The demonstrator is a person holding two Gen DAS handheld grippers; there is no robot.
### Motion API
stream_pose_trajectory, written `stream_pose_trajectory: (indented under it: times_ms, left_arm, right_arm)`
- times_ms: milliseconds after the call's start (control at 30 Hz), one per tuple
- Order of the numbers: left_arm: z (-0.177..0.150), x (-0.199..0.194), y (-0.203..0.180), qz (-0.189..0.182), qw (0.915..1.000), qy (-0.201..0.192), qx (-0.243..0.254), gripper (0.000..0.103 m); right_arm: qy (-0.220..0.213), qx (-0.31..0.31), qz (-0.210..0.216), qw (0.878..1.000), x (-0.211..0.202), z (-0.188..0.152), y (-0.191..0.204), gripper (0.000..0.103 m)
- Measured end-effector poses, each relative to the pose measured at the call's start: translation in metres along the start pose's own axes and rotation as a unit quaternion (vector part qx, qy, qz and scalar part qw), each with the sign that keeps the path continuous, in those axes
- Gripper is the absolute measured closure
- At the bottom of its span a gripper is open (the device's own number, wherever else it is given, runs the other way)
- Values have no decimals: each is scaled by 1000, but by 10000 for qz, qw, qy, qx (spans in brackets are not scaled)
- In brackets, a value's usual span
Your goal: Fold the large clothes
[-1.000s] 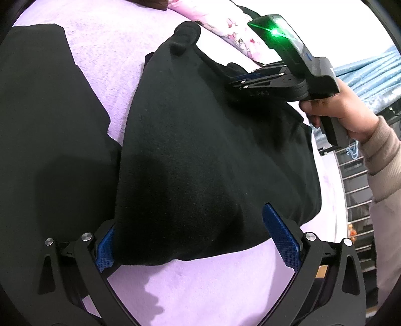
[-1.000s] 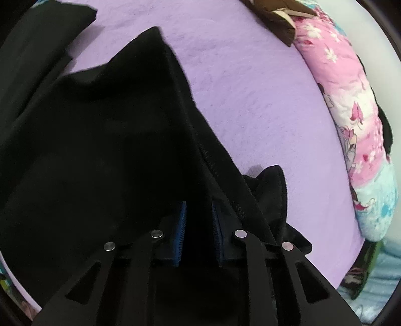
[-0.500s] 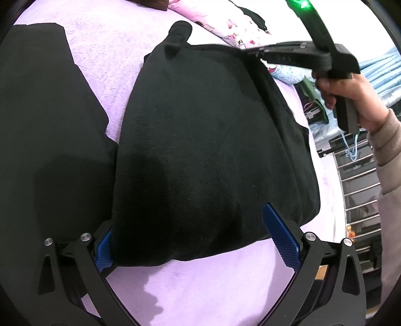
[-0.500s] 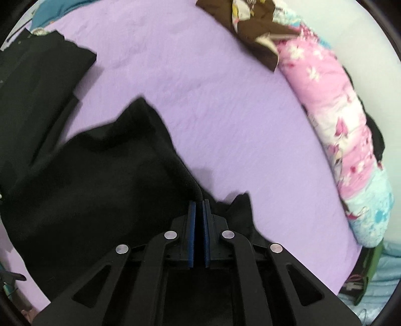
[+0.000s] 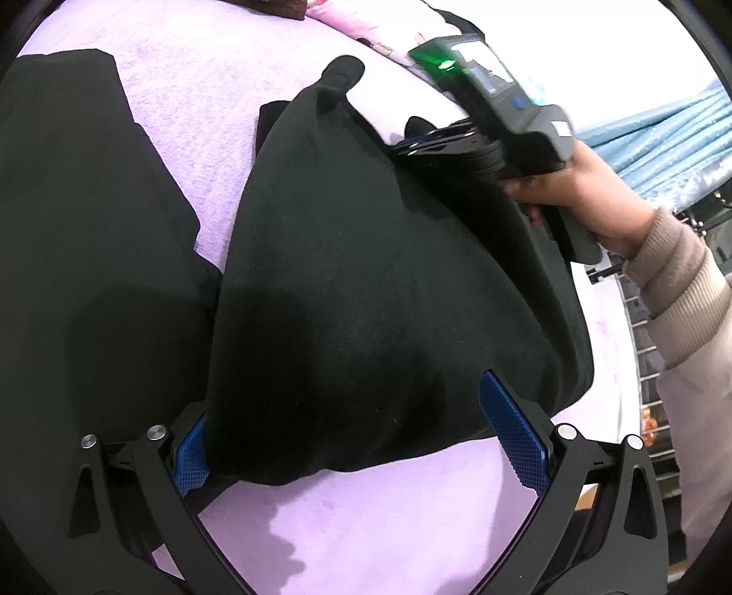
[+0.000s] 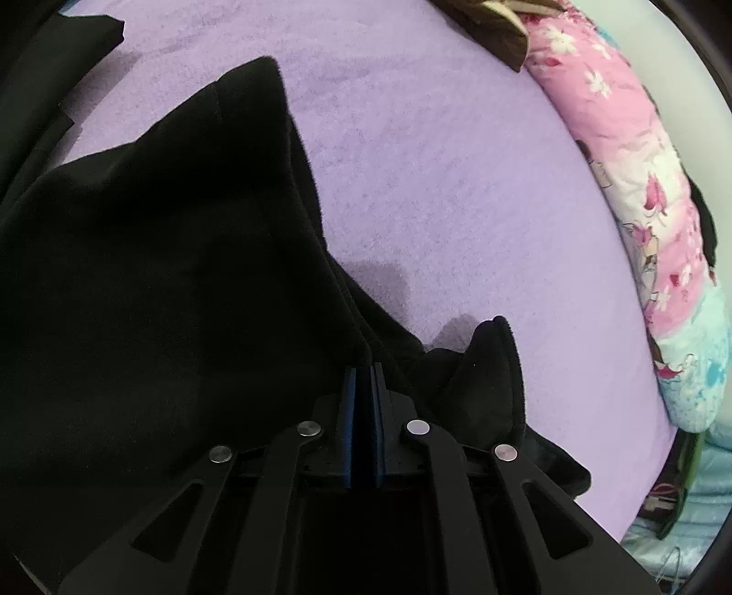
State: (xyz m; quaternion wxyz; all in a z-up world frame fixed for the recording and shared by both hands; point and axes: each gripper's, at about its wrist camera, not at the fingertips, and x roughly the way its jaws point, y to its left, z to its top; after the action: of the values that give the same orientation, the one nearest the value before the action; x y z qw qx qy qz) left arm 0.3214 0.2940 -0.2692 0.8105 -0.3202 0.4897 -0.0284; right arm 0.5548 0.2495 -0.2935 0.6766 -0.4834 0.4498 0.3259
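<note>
A large black garment (image 5: 366, 283) lies folded on a lilac bed cover (image 5: 192, 91). My left gripper (image 5: 361, 439) is open, its blue pads either side of the garment's near edge. My right gripper (image 6: 365, 380) is shut on a fold of the black garment (image 6: 160, 283) at its far side. It also shows in the left wrist view (image 5: 411, 146), held by a hand. A second piece of black cloth (image 5: 78, 219) lies to the left.
A pink floral pillow (image 6: 640, 192) runs along the bed's far side. A brown item (image 6: 494, 27) lies beyond it. A blue curtain (image 5: 663, 132) and a metal rack (image 5: 640, 329) stand past the bed's right edge.
My right gripper closed on the garment's far edge, lifted it, then came back down lower with the fold. The left gripper has stayed in place, open.
</note>
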Motion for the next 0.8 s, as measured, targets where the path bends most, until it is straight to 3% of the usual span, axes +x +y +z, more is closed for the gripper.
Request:
stream_pose_trajectory:
  times_ms: [67,100,133,267,400,567,800]
  left_arm:
    - [1,1,0,4,10000,21,-10,6]
    - [1,1,0,4,10000,24,-16,6]
    - [1,0,0,7,10000,25,-14,6]
    - [1,0,-2,-5,10000,28,-25,6]
    - [2,1,-1,5,10000,29,-48,6]
    - [3,4,-2,88,10000,31,-18,6]
    - [2,7,-5,107,9999,26,-27,6]
  right_arm:
    - [-285,11,-5,9996,-24,-8,-4,66]
    - [-468,31,-81,9989,-37,-15,-6,43]
    - [-654,79,-137,9977,-53,-25,-13,38]
    - [-797,350,-201,9960,-83,-70,-44,38]
    - [-503,687,-460,9953,-84,-130,-85,38]
    - [-243,1244,-441,9910,-71,-190,-133,38]
    - [-73,1510,-212,9883,-39,-223,-153,40]
